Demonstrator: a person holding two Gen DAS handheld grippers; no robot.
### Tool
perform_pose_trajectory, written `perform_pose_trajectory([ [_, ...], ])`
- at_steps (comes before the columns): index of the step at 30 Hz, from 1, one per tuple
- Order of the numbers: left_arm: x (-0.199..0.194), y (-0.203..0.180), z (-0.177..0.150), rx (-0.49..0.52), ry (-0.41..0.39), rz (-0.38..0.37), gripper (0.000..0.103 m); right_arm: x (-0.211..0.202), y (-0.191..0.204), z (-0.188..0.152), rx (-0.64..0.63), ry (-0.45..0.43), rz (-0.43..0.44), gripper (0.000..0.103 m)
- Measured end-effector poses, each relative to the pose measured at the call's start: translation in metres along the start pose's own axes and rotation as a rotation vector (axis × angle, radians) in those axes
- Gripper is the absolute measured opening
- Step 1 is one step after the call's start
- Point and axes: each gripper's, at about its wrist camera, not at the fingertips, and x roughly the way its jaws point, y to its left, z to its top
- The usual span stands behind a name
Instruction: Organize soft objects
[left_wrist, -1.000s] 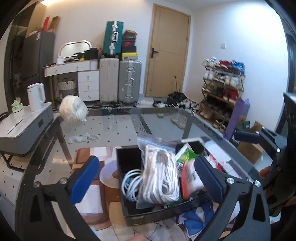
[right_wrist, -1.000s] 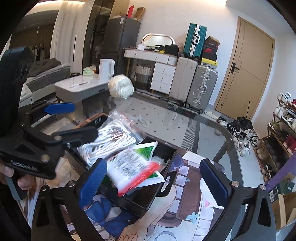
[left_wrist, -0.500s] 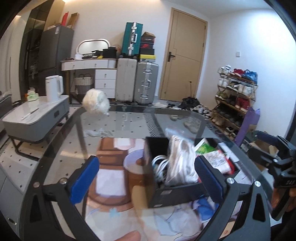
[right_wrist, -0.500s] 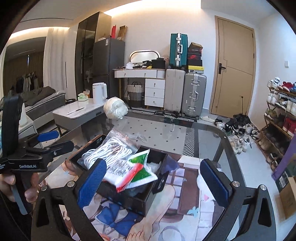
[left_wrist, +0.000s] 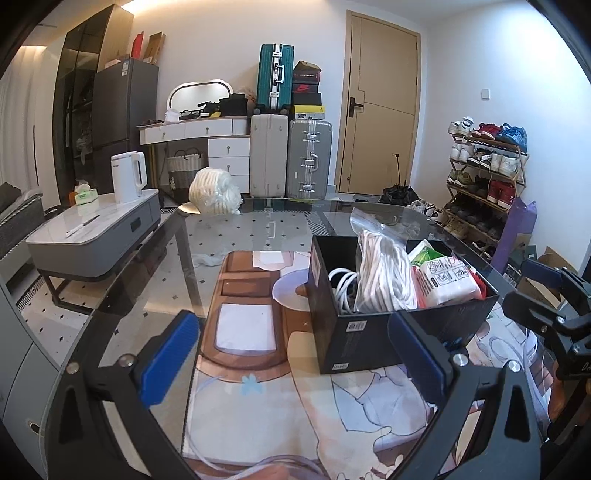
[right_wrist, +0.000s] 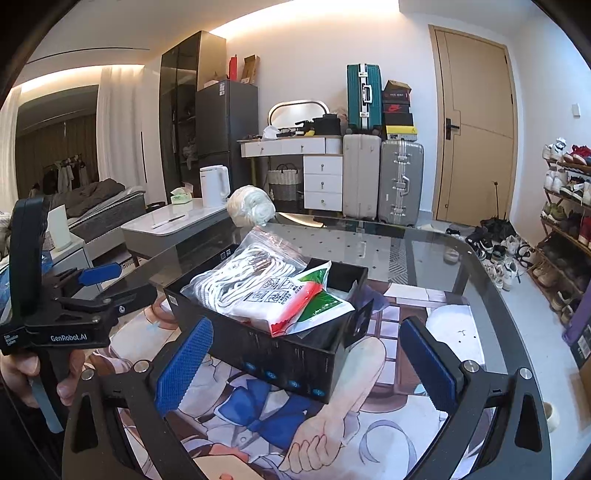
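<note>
A black box (left_wrist: 369, 332) (right_wrist: 280, 350) stands on a printed mat on the glass table. In it are a clear bag of white cord (left_wrist: 380, 273) (right_wrist: 243, 280), a loose white cable (left_wrist: 341, 284) and a white, red and green packet (left_wrist: 443, 277) (right_wrist: 295, 302). A white ball of yarn (left_wrist: 214, 192) (right_wrist: 251, 208) lies at the table's far edge. My left gripper (left_wrist: 295, 354) is open and empty, left of and short of the box. My right gripper (right_wrist: 306, 365) is open and empty, just in front of the box.
The glass table's edge (left_wrist: 110, 295) curves round on the left. A grey side table (left_wrist: 92, 236) with a white kettle (left_wrist: 129, 177) stands beyond it. Suitcases (left_wrist: 291, 155), a door and a shoe rack (left_wrist: 484, 177) line the room. The right gripper also shows at the right of the left wrist view (left_wrist: 546, 306).
Both grippers have pulled back from the box and levelled out. The left gripper has swung left, so the box now sits to its right. The box's contents have not moved.
</note>
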Motion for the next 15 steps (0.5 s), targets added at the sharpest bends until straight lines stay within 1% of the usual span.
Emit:
perform_pose_trajectory([
  [4,0.000,-0.004,0.000,0.000,-0.006,-0.012,0.103,-0.001,-0.001,-0.002,0.017,-0.026,0.000,0.103],
  [8,-0.002,-0.005,0.001,-0.002,-0.017,-0.022,0.103,0.002,-0.006,-0.004,0.021,-0.034,-0.012,0.103],
  [15,-0.004,0.001,0.001,-0.031,-0.027,-0.022,0.103,-0.002,-0.015,-0.005,0.057,-0.060,0.000,0.103],
])
